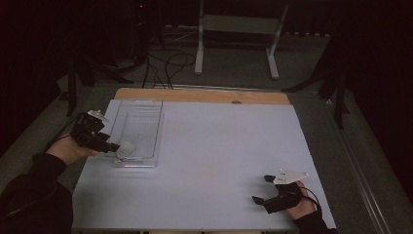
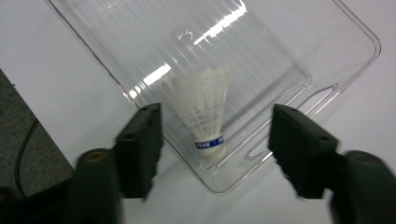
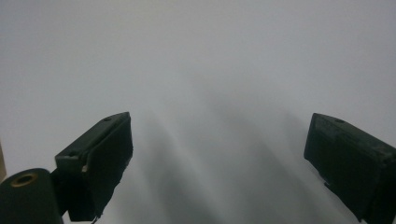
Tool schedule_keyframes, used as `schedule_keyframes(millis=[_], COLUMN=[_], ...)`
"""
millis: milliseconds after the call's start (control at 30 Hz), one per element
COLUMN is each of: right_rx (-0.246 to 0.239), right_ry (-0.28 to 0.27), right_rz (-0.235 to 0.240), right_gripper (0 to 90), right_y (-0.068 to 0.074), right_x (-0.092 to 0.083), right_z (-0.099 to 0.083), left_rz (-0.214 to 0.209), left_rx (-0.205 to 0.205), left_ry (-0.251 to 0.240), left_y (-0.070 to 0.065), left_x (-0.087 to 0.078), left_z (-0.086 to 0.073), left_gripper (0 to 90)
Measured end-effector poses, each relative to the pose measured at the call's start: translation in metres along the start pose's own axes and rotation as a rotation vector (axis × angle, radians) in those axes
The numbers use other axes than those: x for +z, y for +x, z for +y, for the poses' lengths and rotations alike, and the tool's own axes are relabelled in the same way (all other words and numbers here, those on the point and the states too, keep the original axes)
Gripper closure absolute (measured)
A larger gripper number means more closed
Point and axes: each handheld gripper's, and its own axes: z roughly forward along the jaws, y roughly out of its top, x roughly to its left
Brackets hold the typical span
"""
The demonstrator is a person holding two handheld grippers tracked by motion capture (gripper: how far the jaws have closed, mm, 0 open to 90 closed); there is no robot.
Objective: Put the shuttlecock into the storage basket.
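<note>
You're holding the left hand-held gripper (image 1: 111,146) at the left side of the high view, right at the near end of the clear plastic tray (image 1: 146,109), and its jaws are spread wide, not gripping anything. In the left gripper view the shuttlecock (image 2: 207,112) is lying inside the tray (image 2: 261,51), in the corner nearest the bottom of the frame, cork end with its blue band pointing toward you and white feathers fanning up toward the middle of the frame. It's sitting between the two black jaws but neither one is touching it; there's a clear gap on both sides.

Your right hand-held gripper (image 1: 263,188) is sitting at the lower right of the high view, well apart from the tray, with the grey three-cornered plate on top. Its jaws are also hanging wide apart, and in the right gripper view they're pointing at bare white table (image 3: 201,70).

The tray is resting on the white table (image 1: 219,146) sheet toward the upper left, its long side running away from you.
</note>
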Motion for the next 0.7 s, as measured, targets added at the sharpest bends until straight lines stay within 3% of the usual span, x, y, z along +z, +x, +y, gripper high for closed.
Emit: schedule_keyframes(millis=[200, 267, 333, 567, 700], right_rx=[-0.004, -0.006, -0.005, -0.004, -0.004], right_ry=[-0.005, -0.004, -0.004, -0.007, -0.004], right_rz=[0.004, 0.004, 0.004, 0.007, 0.008], right_gripper=[7.9, 7.9, 7.9, 7.9, 7.9], right_y=[0.0001, 0.0002, 0.0002, 0.0004, 0.0004], right_x=[-0.0003, -0.0002, -0.0003, -0.0002, 0.0], right_z=[0.0003, 0.0002, 0.0002, 0.0004, 0.0004], left_rz=[0.014, -0.002, 0.016, -0.011, -0.023], left_rx=[0.01, 0.05, 0.069, 0.071, 0.079], left_ry=[-0.016, -0.021, -0.003, -0.057, -0.054], left_y=[-0.0029, -0.0057, -0.0086, -0.0087, -0.0093], left_x=[0.0012, 0.0011, 0.0023, -0.0013, -0.0011], left_z=[0.0002, -0.0014, -0.0011, 0.0021, 0.0038], left_gripper=[15.9, 12.3, 1.8, 0.1, 0.1])
